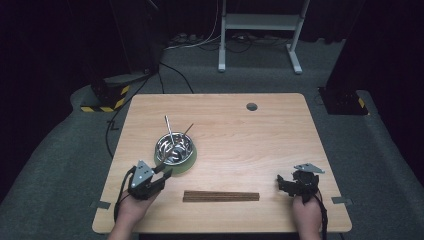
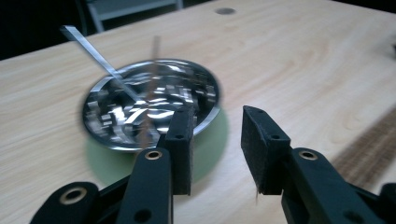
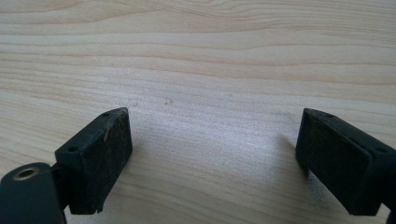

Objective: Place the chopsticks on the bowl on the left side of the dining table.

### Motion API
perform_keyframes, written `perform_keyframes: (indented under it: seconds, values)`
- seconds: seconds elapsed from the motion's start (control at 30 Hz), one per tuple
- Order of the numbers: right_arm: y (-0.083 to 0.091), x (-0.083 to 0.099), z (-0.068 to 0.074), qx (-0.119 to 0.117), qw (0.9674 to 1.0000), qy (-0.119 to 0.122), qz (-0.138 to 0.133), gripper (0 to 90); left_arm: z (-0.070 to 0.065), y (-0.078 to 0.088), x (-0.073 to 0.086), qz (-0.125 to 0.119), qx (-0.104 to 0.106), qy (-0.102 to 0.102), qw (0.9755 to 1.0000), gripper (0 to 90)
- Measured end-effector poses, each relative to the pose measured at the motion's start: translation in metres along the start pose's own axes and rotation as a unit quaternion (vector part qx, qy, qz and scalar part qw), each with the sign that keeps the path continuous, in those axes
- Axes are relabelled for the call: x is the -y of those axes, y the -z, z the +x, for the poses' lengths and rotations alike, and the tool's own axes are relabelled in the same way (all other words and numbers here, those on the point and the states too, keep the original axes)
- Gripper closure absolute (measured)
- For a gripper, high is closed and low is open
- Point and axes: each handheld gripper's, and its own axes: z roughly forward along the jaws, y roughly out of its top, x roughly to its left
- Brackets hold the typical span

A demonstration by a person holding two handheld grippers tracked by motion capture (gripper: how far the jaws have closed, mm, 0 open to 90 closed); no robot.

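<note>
A shiny steel bowl (image 1: pixel 174 148) sits on a pale green mat (image 1: pixel 188 162) at the table's left middle. A flat metal utensil (image 1: pixel 169 128) and a thin dark stick (image 1: pixel 187 130) lean out of the bowl. A dark brown wooden strip (image 1: pixel 221 196) lies near the front edge. My left gripper (image 1: pixel 166 173) is open and empty, just in front of the bowl (image 2: pixel 154 102) and mat (image 2: pixel 210 144). In its own view the left gripper (image 2: pixel 217 116) has a clear gap. My right gripper (image 1: pixel 281 181) is wide open over bare wood, and its own view shows the right gripper (image 3: pixel 212 116) holding nothing.
A round cable hole (image 1: pixel 251 106) sits near the table's far edge. Behind the table on the grey floor stand a white frame (image 1: pixel 260 22), a black base with yellow-black tape (image 1: pixel 106 97), another black base (image 1: pixel 342 100) and cables. The wooden strip (image 2: pixel 369 149) lies right of the left jaws.
</note>
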Motion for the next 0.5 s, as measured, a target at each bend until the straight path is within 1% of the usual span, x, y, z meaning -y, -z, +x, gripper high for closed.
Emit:
perform_keyframes:
  seconds: [0.03,0.07,0.1,0.13,0.17,0.2,0.23,0.27,0.3,0.33,0.4,0.43,0.47,0.5]
  values:
    - [0.0,0.0,0.0,0.0,1.0,0.0,0.0,10.7,-0.006,-0.003,0.004,0.003,0.005,0.0,1.0,63.8]
    - [0.0,0.0,0.0,0.0,1.0,0.0,0.0,10.6,-0.013,-0.008,0.011,0.025,0.018,0.003,0.9995,63.2]
    - [0.0,0.0,0.0,0.0,1.0,0.0,0.0,10.6,-0.013,-0.008,0.011,0.025,0.018,0.003,0.9995,63.0]
    - [0.0,0.0,0.0,-0.001,1.0,-0.001,0.001,10.7,-0.02,-0.015,0.021,0.054,0.034,-0.004,0.998,62.5]
    - [0.0,0.0,0.0,-0.001,1.0,-0.001,0.001,10.7,-0.02,-0.015,0.021,0.054,0.034,-0.004,0.998,62.3]
    - [0.0,0.0,0.001,-0.002,1.0,-0.004,0.002,10.7,-0.023,-0.018,0.027,0.068,0.032,-0.016,0.9971,62.3]
    - [0.0,0.0,0.0,-0.001,1.0,0.001,0.0,10.7,-0.025,-0.021,0.031,0.078,0.03,-0.025,0.9962,62.1]
    - [0.0,0.0,0.0,-0.002,1.0,0.0,0.001,10.7,-0.025,-0.024,0.035,0.09,0.029,-0.028,0.9951,62.0]
    - [0.0,0.0,0.0,-0.001,1.0,0.001,0.0,10.7,-0.025,-0.026,0.038,0.099,0.034,-0.021,0.9943,62.1]
    - [0.0,0.0,0.001,-0.002,1.0,-0.003,0.002,10.7,-0.025,-0.028,0.04,0.1,0.037,-0.015,0.9941,62.1]
    - [0.0,0.0,0.001,-0.002,1.0,-0.003,0.001,10.6,-0.023,-0.029,0.042,0.113,0.041,-0.013,0.9926,62.1]
    - [0.0,0.0,0.0,-0.001,1.0,0.001,0.0,10.7,-0.023,-0.03,0.044,0.111,0.039,-0.006,0.9931,62.1]
    - [0.0,0.0,0.0,-0.001,1.0,-0.001,0.001,10.7,-0.021,-0.03,0.045,0.119,0.039,-0.004,0.9921,62.1]
    - [0.0,0.0,0.0,-0.001,1.0,-0.001,0.001,10.7,-0.021,-0.03,0.045,0.119,0.039,-0.004,0.9921,62.1]
